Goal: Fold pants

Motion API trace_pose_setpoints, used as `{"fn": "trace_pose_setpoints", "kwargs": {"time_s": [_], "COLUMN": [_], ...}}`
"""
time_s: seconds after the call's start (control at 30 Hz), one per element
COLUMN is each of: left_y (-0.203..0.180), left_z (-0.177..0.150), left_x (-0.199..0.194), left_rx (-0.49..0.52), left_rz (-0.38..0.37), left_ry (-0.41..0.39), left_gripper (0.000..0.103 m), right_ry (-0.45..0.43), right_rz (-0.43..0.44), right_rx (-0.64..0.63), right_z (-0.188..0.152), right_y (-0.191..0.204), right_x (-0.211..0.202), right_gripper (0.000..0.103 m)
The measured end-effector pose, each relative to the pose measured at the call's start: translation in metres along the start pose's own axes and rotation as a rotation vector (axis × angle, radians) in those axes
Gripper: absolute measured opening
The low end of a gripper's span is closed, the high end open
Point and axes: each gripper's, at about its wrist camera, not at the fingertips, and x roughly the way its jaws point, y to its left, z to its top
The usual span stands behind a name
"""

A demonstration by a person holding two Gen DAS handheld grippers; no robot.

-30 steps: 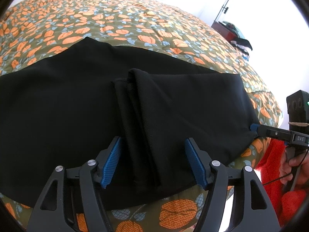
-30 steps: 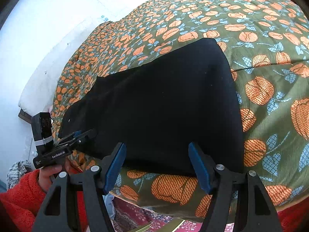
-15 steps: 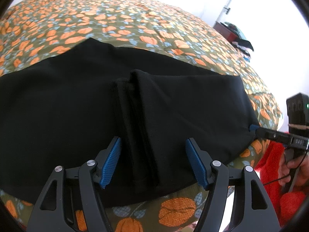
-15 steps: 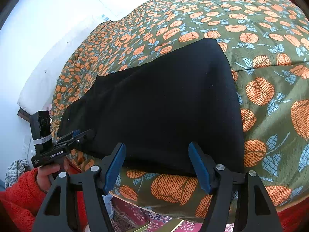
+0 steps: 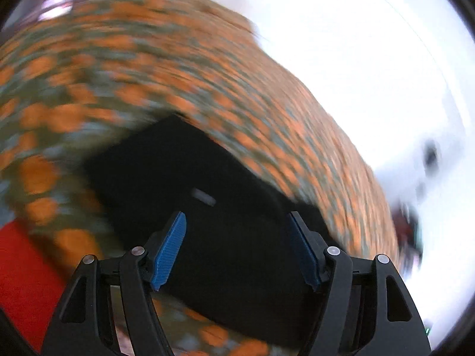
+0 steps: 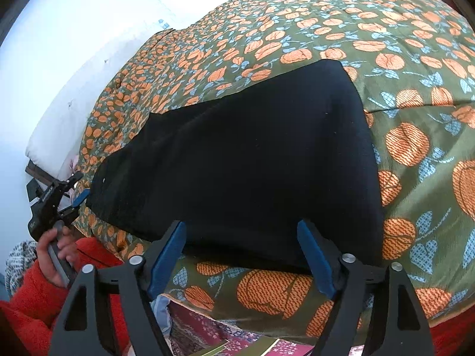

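Black pants [image 6: 252, 148] lie folded flat on an orange-flowered green bedspread [image 6: 415, 59]. My right gripper [image 6: 240, 228] hovers at their near edge with its jaws opening; the blue pads touch no cloth. At the far left end of the pants, in the right wrist view, a hand in a red sleeve holds my left gripper [image 6: 77, 187], which is open beside the corner. The left wrist view is smeared by motion: the pants [image 5: 184, 172] show as a dark block beyond my left gripper [image 5: 236, 219], whose pads stand wide with nothing pinched.
The bed's front edge drops to a patterned rug [image 6: 207, 332] just below my right gripper. A red sleeve [image 6: 29, 290] fills the lower left. A white wall [image 6: 74, 44] stands behind the bed, and a white pillow [image 6: 50, 139] lies at its left end.
The left wrist view has swung and rolled into blur, showing the pants from another side. In the right wrist view the left gripper tilted up at the pants' end. The right jaws widened.
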Motion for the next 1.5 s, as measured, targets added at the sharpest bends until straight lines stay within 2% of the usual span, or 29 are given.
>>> {"fn": "trace_pose_setpoints", "kwargs": {"time_s": [0.03,0.1,0.17,0.23,0.37,0.47,0.57,0.63,0.67,0.73,0.8,0.83,0.93,0.97,1.0,1.03,1.13,1.17,1.2,1.3,1.33,1.43,1.5], "left_y": [0.021,0.058,0.078,0.088,0.087,0.083,0.077,0.077,0.079,0.086,0.090,0.081,0.035,0.004,-0.016,-0.050,-0.126,-0.160,-0.179,-0.239,-0.249,-0.264,-0.263], "left_z": [0.007,0.016,0.017,0.016,0.008,0.005,0.005,0.004,0.004,0.005,0.004,0.006,0.016,0.018,0.018,0.014,-0.013,-0.034,-0.050,-0.123,-0.144,-0.204,-0.222], "left_x": [-0.007,-0.014,-0.012,-0.006,0.022,0.037,0.045,0.045,0.047,0.051,0.047,0.042,0.018,0.005,-0.003,-0.016,-0.039,-0.044,-0.046,-0.032,-0.024,0.000,-0.003], "left_rx": [-0.091,-0.236,-0.300,-0.332,-0.326,-0.328,-0.311,-0.309,-0.315,-0.351,-0.356,-0.317,-0.100,0.037,0.118,0.247,0.521,0.646,0.723,0.987,1.038,1.161,1.164], "left_rz": [0.016,0.026,0.026,0.008,-0.004,-0.006,0.004,0.011,0.011,-0.002,-0.013,-0.002,0.010,0.006,-0.005,-0.033,-0.136,-0.196,-0.232,-0.350,-0.372,-0.365,-0.390], "left_ry": [-0.039,-0.069,-0.052,-0.018,0.087,0.115,0.115,0.111,0.115,0.117,0.110,0.101,0.053,0.029,0.015,-0.005,-0.014,0.003,0.024,0.156,0.211,0.359,0.409], "left_gripper": [0.071,0.071,0.070,0.070,0.070,0.070,0.059,0.037,0.034,0.022,0.015,0.013,0.010,0.010,0.009,0.009,0.009,0.009,0.009,0.013,0.018,0.023,0.024], "right_ry": [0.002,0.008,0.010,0.010,0.006,0.005,0.004,0.003,0.003,0.002,0.002,0.002,0.002,0.002,0.001,0.001,0.001,0.001,0.001,0.002,0.001,-0.002,-0.006], "right_rz": [-0.006,-0.021,-0.027,-0.027,-0.020,-0.020,-0.015,-0.012,-0.013,-0.012,-0.012,-0.012,-0.009,-0.008,-0.006,-0.005,0.000,0.002,0.003,0.006,0.007,0.008,0.007], "right_rx": [-0.009,-0.031,-0.041,-0.039,-0.023,-0.024,-0.024,-0.026,-0.027,-0.027,-0.025,-0.024,-0.023,-0.021,-0.020,-0.018,-0.012,-0.007,-0.005,-0.003,-0.004,-0.015,-0.027], "right_z": [0.000,0.001,0.001,0.002,0.003,0.003,0.003,0.003,0.002,0.001,0.002,0.002,0.002,0.001,0.001,0.002,0.002,0.002,0.003,0.003,0.003,0.002,0.000], "right_y": [0.002,0.005,0.005,0.004,0.000,0.002,0.003,0.002,0.002,0.003,0.003,0.003,0.003,0.003,0.003,0.002,0.001,0.001,0.001,-0.001,-0.001,-0.001,-0.001], "right_x": [0.001,0.003,0.004,0.003,0.002,0.002,0.002,0.001,0.001,0.001,0.001,0.001,0.001,0.001,0.001,0.001,0.001,0.001,0.001,0.001,0.001,0.000,0.000], "right_gripper": [0.082,0.085,0.086,0.087,0.087,0.087,0.087,0.087,0.087,0.087,0.087,0.087,0.087,0.087,0.087,0.087,0.087,0.087,0.087,0.087,0.087,0.087,0.087]}}
